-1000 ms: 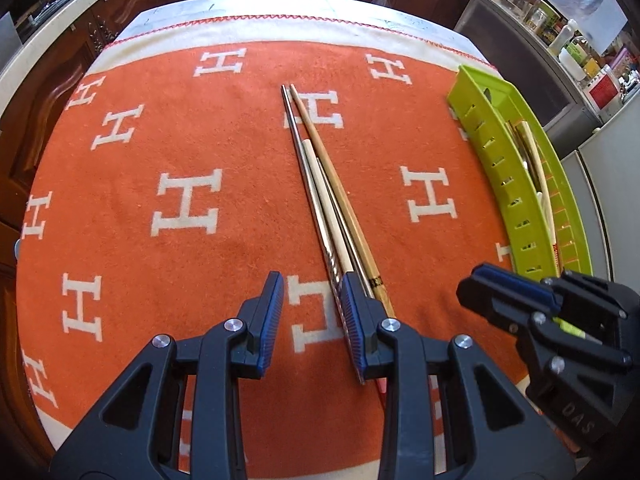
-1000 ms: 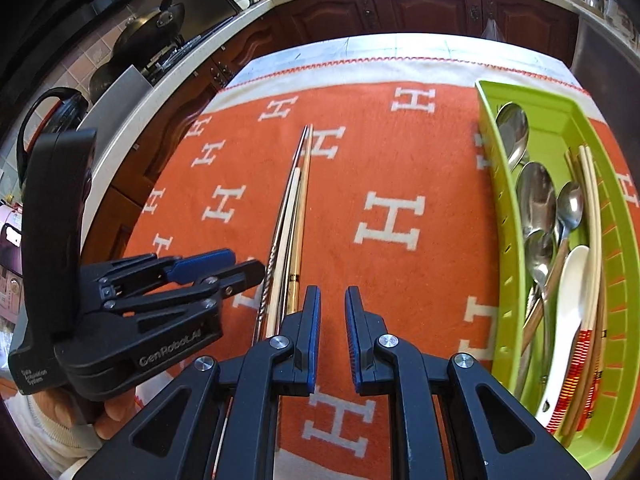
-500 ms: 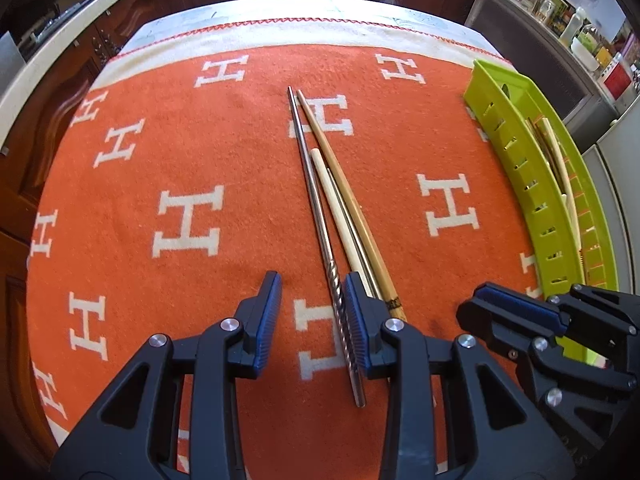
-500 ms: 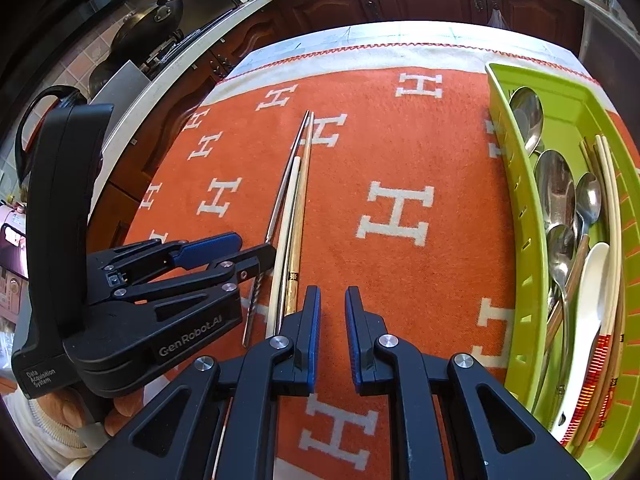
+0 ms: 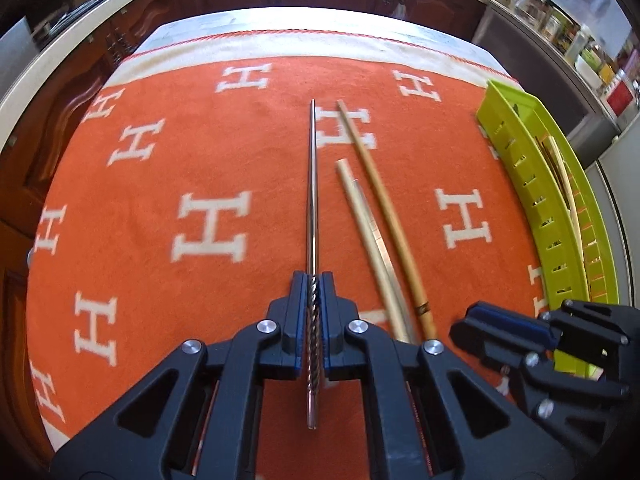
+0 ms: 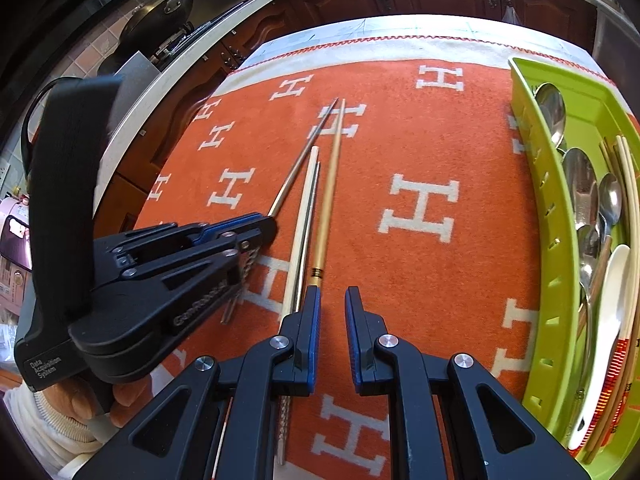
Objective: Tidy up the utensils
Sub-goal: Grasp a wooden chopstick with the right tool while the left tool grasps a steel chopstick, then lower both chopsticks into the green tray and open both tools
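— What is held by the left gripper (image 5: 311,300)?
— A metal chopstick (image 5: 312,184) is clamped at its twisted handle between the closed fingers.
— And the right gripper (image 6: 333,312)?
— Its fingers are parted; nothing is held. Three chopsticks (image 6: 326,200) are left just ahead on the orange cloth (image 6: 440,152); the green tray (image 6: 548,240) is seen at the right.

My left gripper (image 5: 312,294) clamps a metal chopstick (image 5: 312,184) by its twisted end, pointing straight away. Beside it, a pale chopstick (image 5: 362,216), a second metal one (image 6: 308,216) and a tan chopstick (image 5: 380,208) lie on the orange cloth (image 5: 160,184). A green tray (image 6: 548,240) holds spoons (image 6: 580,184) and chopsticks.
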